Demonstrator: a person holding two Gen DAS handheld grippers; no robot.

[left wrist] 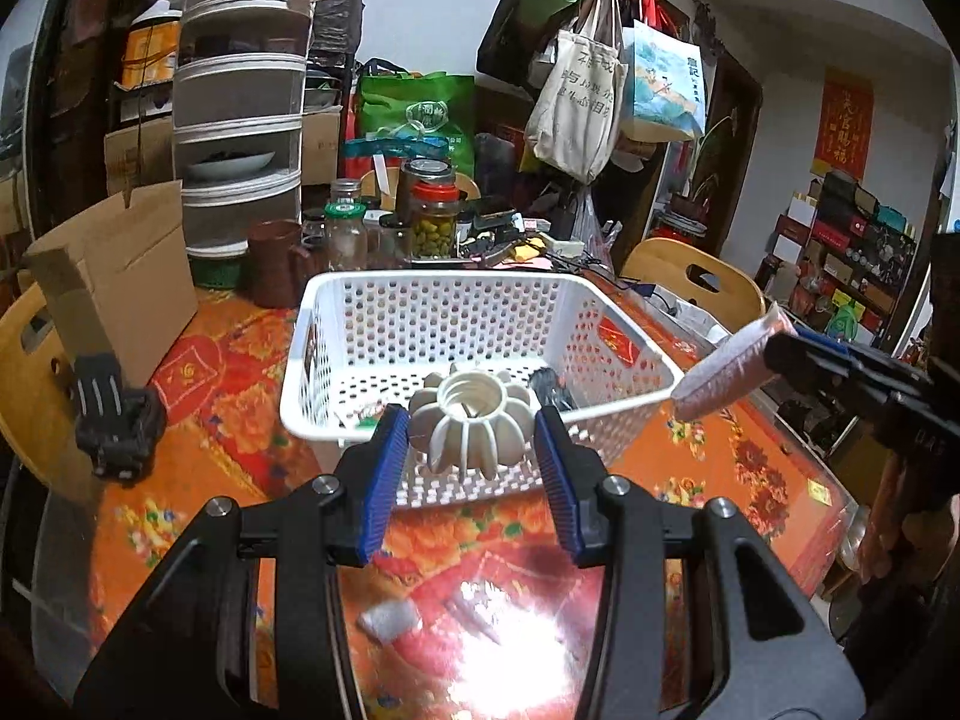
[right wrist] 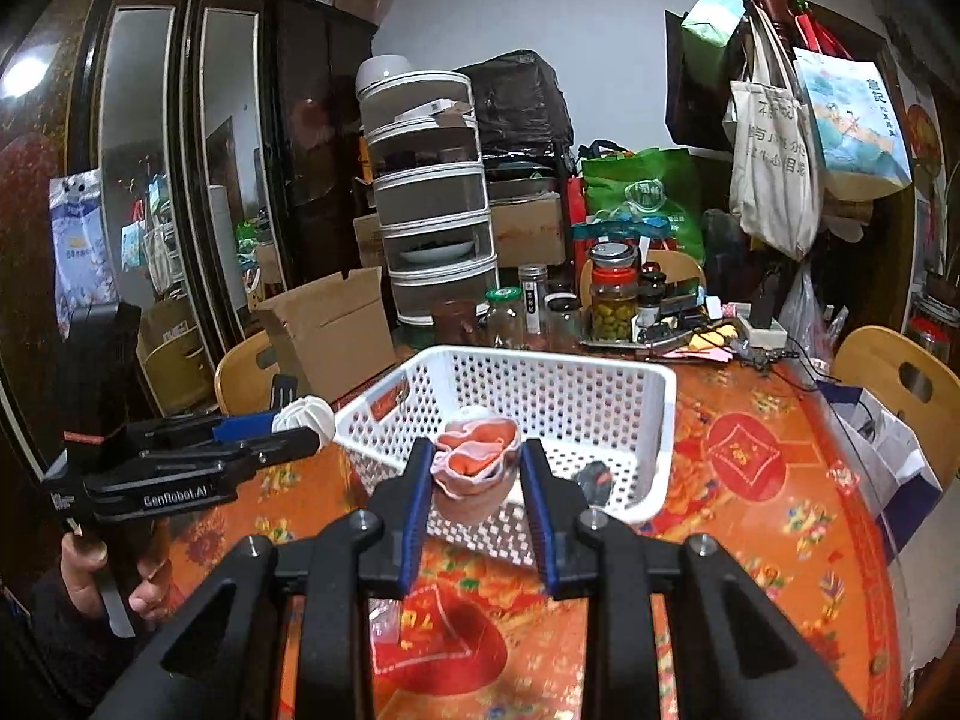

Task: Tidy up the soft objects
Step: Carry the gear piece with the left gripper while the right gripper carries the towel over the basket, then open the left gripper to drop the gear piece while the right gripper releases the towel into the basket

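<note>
White ribbed soft piece [left wrist: 471,420] and pink-orange piece [right wrist: 477,468] held above white basket [left wrist: 480,312]

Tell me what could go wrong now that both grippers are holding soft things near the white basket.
1. The left gripper pinches the white ribbed piece only at its sides; it might squash or slip out.
2. The pink pouch in the right gripper hangs near the white basket rim; it might snag there.
3. The grippers are close together and could bump over the basket.

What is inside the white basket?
A small dark thing lies on the floor of the white basket. The held toys and both grippers cover part of the basket's floor.
</note>
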